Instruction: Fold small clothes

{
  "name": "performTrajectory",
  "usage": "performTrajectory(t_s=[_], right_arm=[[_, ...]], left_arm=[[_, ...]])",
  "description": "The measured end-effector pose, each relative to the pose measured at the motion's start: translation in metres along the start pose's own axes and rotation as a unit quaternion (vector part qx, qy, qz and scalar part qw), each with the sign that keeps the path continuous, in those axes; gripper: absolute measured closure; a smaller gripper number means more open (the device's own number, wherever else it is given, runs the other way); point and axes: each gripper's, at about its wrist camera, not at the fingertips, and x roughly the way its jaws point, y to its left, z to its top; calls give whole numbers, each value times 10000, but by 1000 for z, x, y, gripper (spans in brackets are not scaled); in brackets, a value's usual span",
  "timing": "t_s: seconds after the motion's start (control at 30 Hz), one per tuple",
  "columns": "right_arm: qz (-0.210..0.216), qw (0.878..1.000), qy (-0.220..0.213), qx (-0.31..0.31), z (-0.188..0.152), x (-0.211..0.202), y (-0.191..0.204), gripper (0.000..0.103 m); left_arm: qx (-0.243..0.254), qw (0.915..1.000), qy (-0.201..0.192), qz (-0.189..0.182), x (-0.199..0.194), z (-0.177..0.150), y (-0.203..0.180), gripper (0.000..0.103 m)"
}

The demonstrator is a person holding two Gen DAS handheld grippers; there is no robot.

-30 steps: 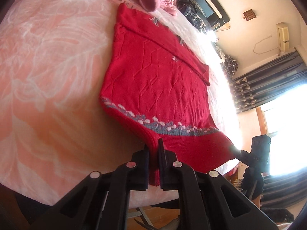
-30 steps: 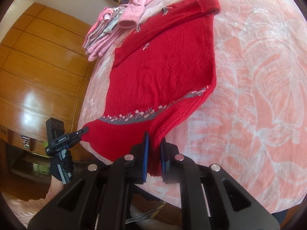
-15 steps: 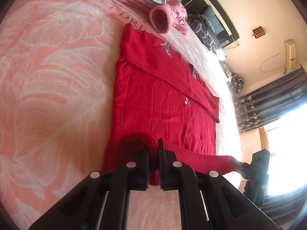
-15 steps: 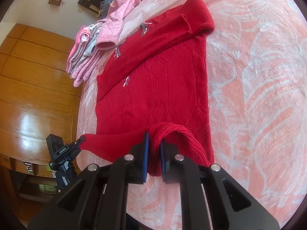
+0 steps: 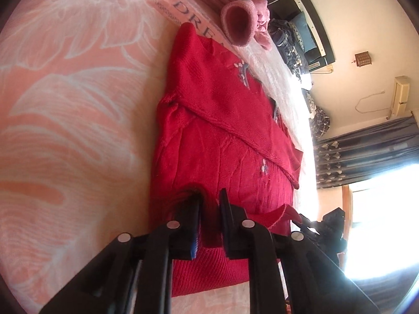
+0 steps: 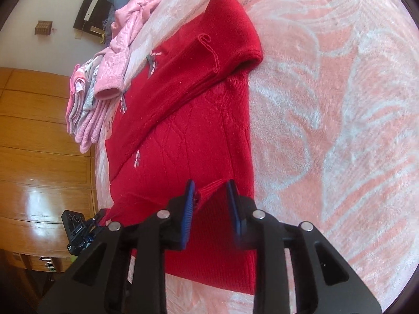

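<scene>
Red sweater (image 5: 222, 136) hem folded over — left hand-held gripper (image 5: 209, 201) still pinching it, right hand-held gripper (image 6: 210, 191) parted, released; next, withdraw clear.

The left gripper (image 5: 210, 198) is matte black plastic, its two flat fingers (image 5: 228, 206) running back into angular linkage arms with triangular cut-outs, each pivot marked by a round silver screw (image 5: 173, 225), and a strip of blue shows on the inner face of one finger. The right gripper (image 6: 210, 192) has the same black build and silver screw heads (image 6: 258, 214), with ribbed blue pads (image 6: 189, 204) lining the insides of its fingers. Seen from the right wrist, the other unit shows a black box (image 6: 74, 231) with small round marks and faint white lettering.
</scene>
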Motion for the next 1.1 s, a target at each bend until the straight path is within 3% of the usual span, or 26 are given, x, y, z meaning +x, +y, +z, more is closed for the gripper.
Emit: performTrajectory(t_s=[0.1,0.23,0.37,0.57,0.77,0.87,0.93,1.03,1.1], right_arm=[[-139,9995,-160,-240,1,-17,2,72],[-251,9972,-236,-657,-1,-27,11,71],[-411,9916,-179,-1211,-5,-23,33,64],[-549,9831,-68,-1748,-11,-8,57,62],[-638,9792,39,-1928,-14,6,60,61],[-680,9782,71,-1959,-12,12,59,61],[-635,9787,98,-1949,-11,16,58,61],[-626,9773,123,-2022,-9,20,58,61],[-626,9746,149,-2144,-9,23,61,60]], left_arm=[[-2,9995,-309,3,-22,4,3,68],[445,9960,-619,472,-36,10,-1,68],[1057,9917,-314,655,-15,9,-22,68],[2018,9711,48,1271,26,8,-44,66],[2406,9554,225,1699,48,8,-41,66],[2565,9509,236,1715,54,5,-42,68],[2604,9500,281,1700,58,3,-42,90],[2622,9500,186,1683,55,2,-42,99],[2602,9526,114,1574,50,1,-43,99]])
